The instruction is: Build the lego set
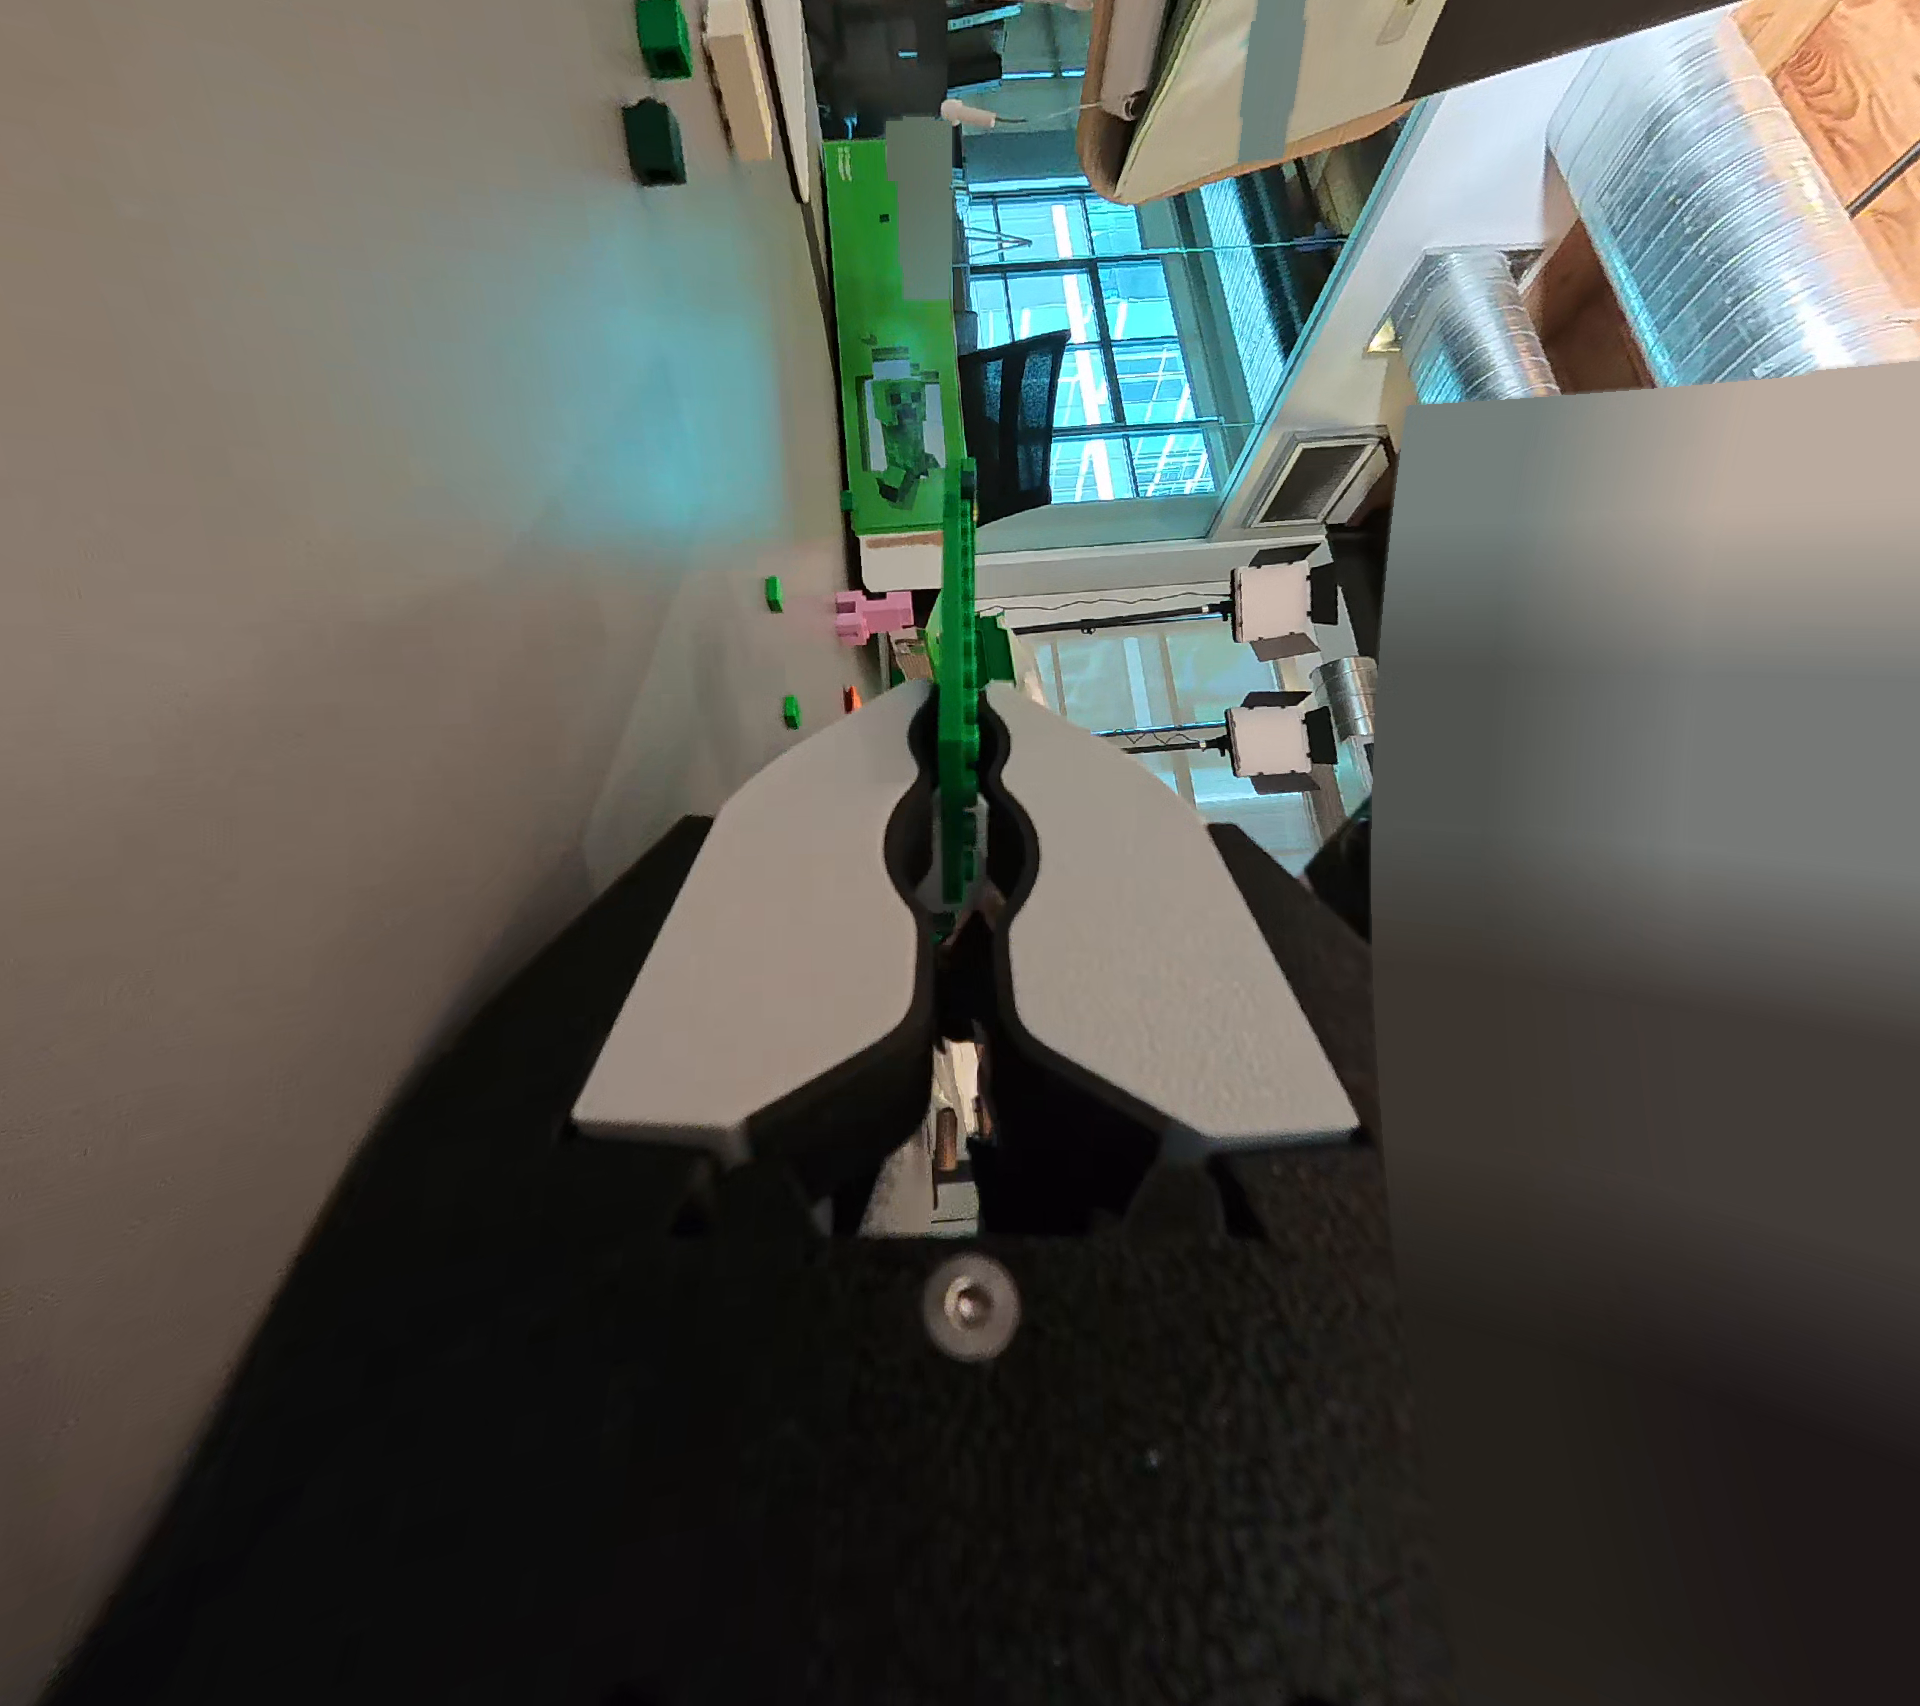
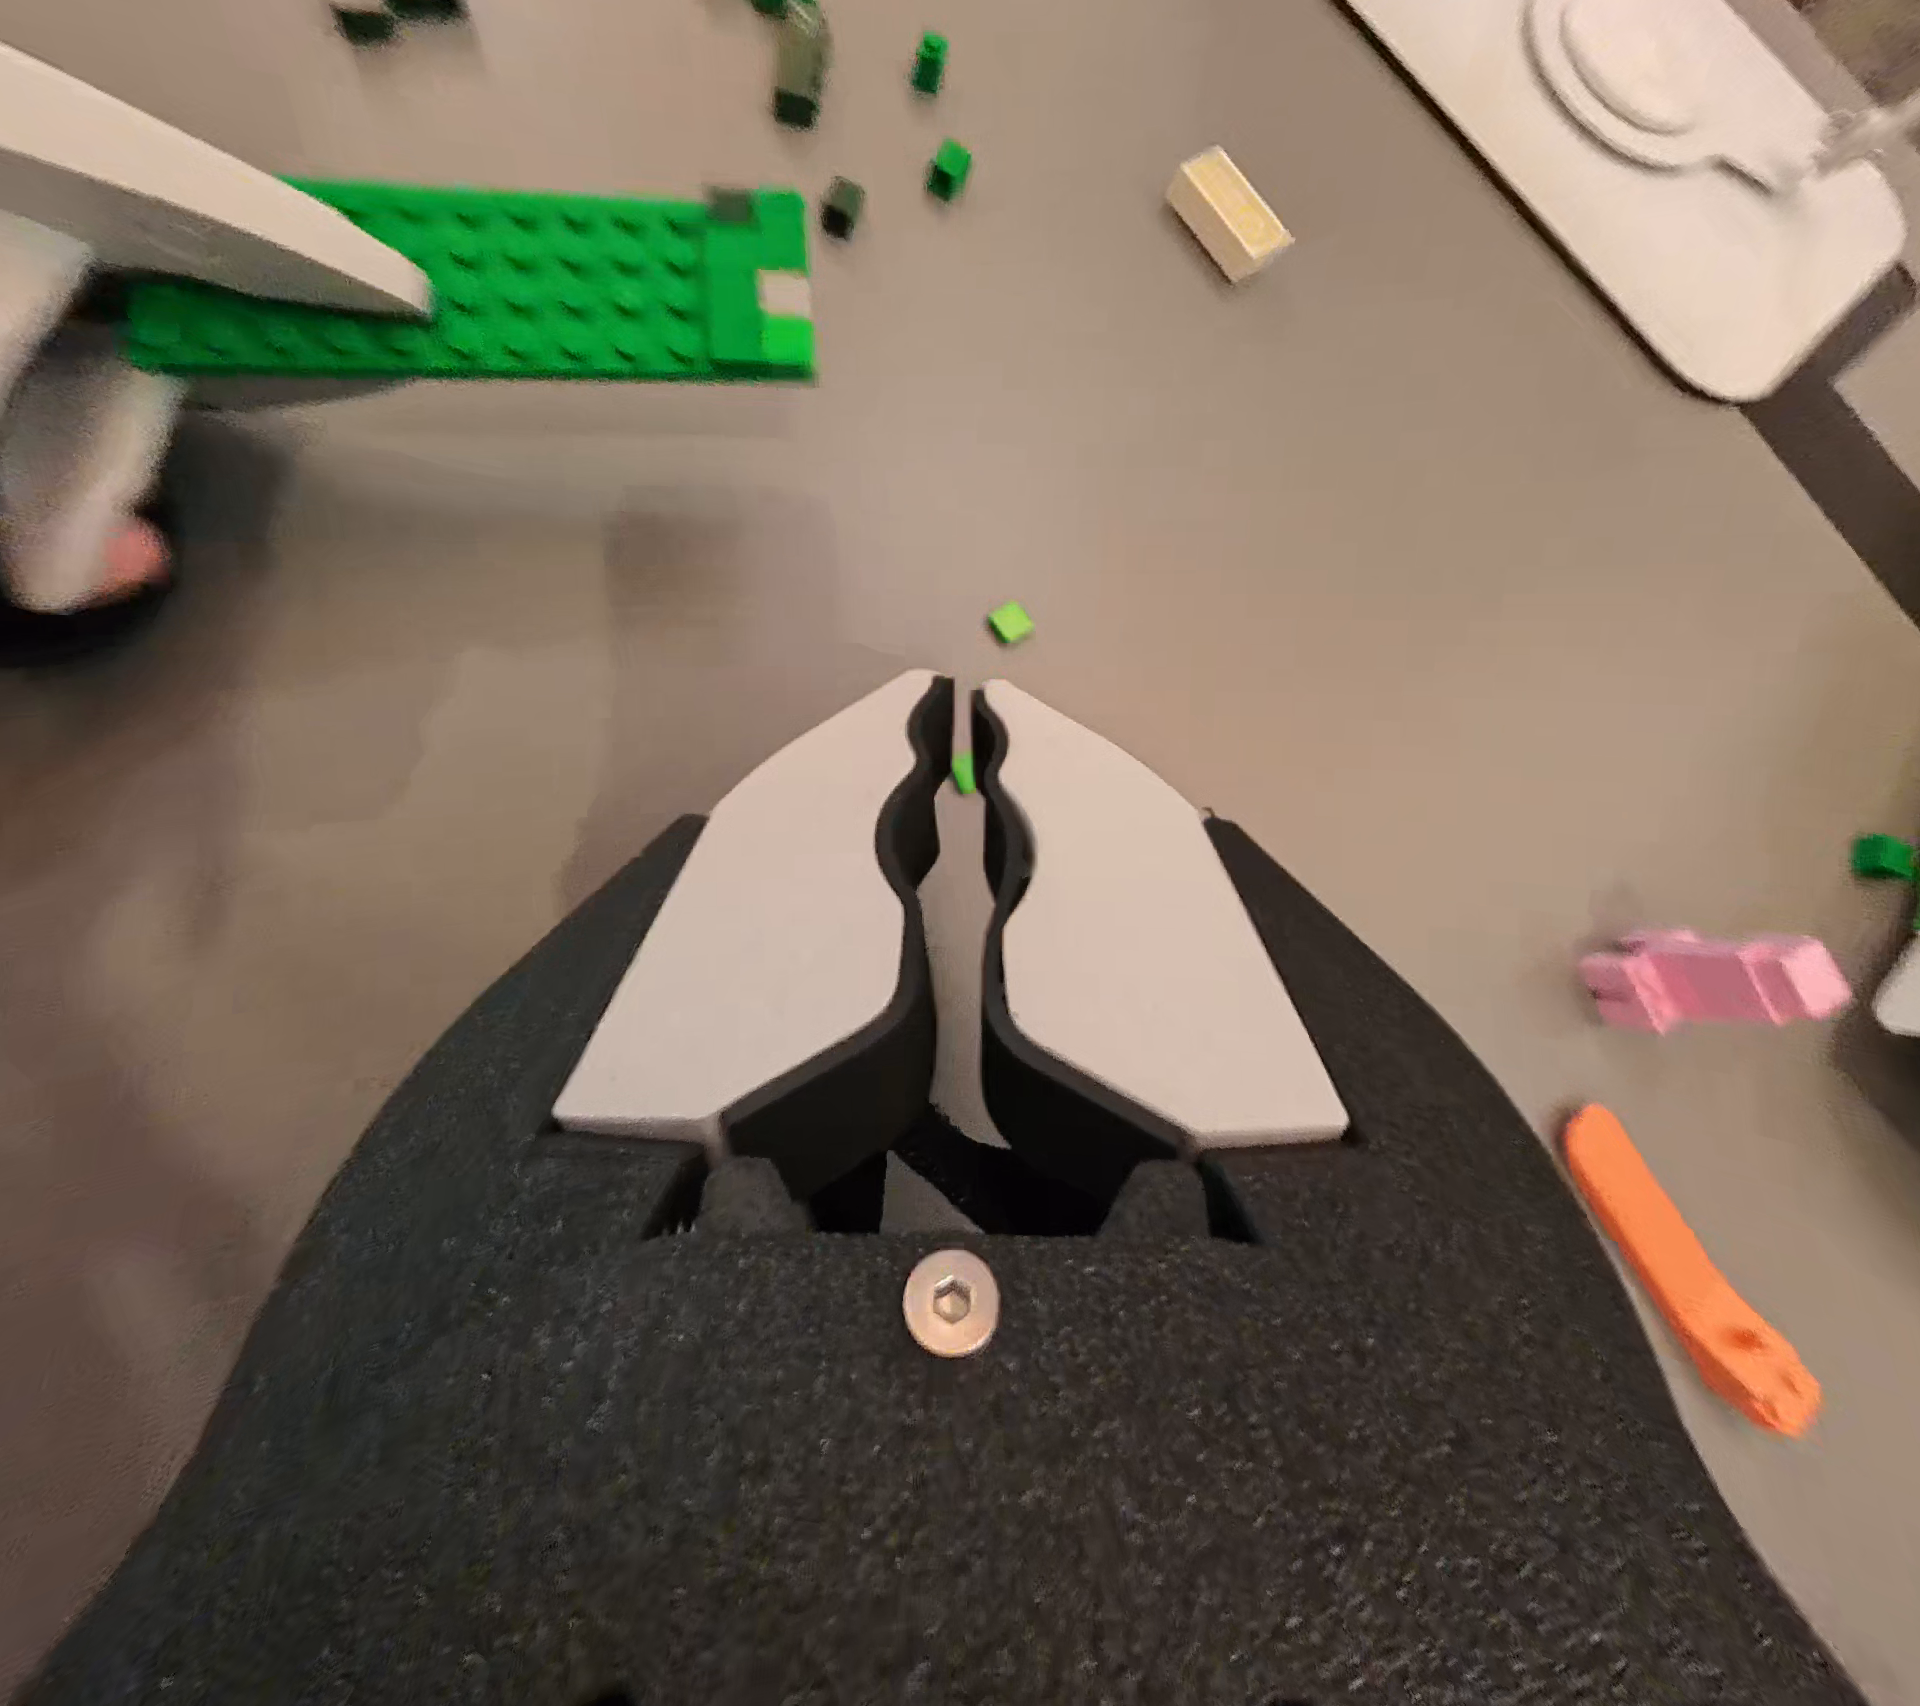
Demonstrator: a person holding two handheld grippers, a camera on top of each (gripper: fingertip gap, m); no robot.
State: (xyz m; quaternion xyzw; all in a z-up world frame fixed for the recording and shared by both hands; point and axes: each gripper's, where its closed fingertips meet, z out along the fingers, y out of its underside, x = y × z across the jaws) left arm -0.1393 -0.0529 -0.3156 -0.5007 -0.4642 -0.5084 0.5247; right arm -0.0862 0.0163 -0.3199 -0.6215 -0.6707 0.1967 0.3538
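My left gripper [image 1: 961,706] is shut on a large green studded baseplate [image 1: 961,617], seen edge-on between its pads. In the right wrist view one left-gripper finger [image 2: 260,243] lies over that plate [image 2: 582,285], which is held above the grey table [image 2: 1247,513]. My right gripper [image 2: 963,688] hangs over the table, its pads closed to a narrow slit. A small thin green piece [image 2: 964,773] sits pinched between them a little behind the tips. A loose small green tile [image 2: 1010,622] lies on the table just beyond the right fingertips.
A cream brick [image 2: 1229,227], several small green and dark bricks [image 2: 945,168], a pink brick figure [image 2: 1714,979] and an orange lever tool [image 2: 1683,1272] lie on the table. A white stand base [image 2: 1600,98] is at the far right. A green box [image 1: 899,368] stands at the table's edge.
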